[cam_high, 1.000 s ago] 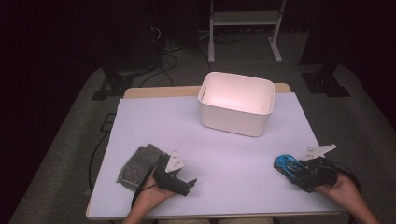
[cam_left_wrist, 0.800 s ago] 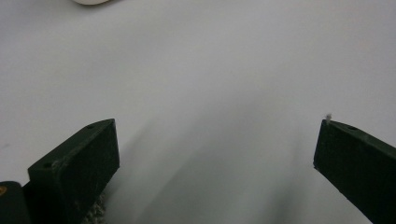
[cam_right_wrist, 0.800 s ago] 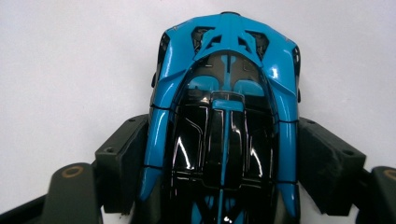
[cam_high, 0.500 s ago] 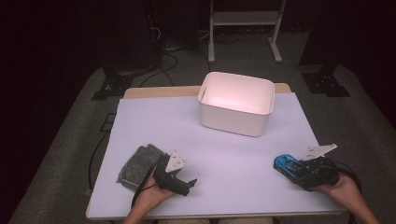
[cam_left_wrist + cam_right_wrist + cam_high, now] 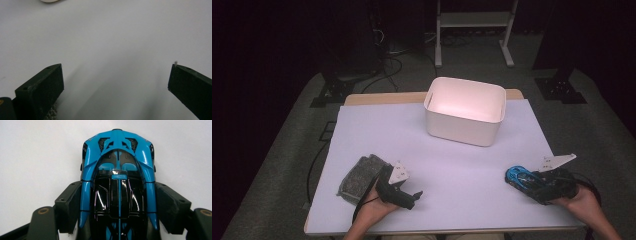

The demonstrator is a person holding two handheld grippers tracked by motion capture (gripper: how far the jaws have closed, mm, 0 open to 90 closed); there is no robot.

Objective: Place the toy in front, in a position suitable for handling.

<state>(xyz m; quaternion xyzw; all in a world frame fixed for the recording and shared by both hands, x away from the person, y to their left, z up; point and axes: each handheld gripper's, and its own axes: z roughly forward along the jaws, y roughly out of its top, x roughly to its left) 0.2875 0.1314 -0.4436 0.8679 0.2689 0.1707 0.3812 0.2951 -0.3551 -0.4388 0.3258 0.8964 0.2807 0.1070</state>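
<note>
Little has shifted on the table since a second ago: both hands rest where they were, the blue toy car (image 5: 518, 176) sits in the same spot, and only the right gripper (image 5: 117, 202) has changed, its jaws having just been closing in on the car between them.

From the right gripper view, the car lies lengthwise between the two black jaws, one pad at each flank around the glossy black cabin; the pads look to be touching the blue bodywork, though how firmly they press cannot be told. The car's long axis runs straight along the gripper's own line, and the end that points away from the hand juts well past the fingertips.

From the high view, the car stands on the white table (image 5: 462, 165) near its front right corner, long axis pointing across toward the table's left side.

At front left, the left gripper (image 5: 412, 196) rests with jaws wide apart over bare tabletop, just beside a grey sponge (image 5: 359, 176). A white bin (image 5: 466, 127) stands well apart, toward the table's far edge.
</note>
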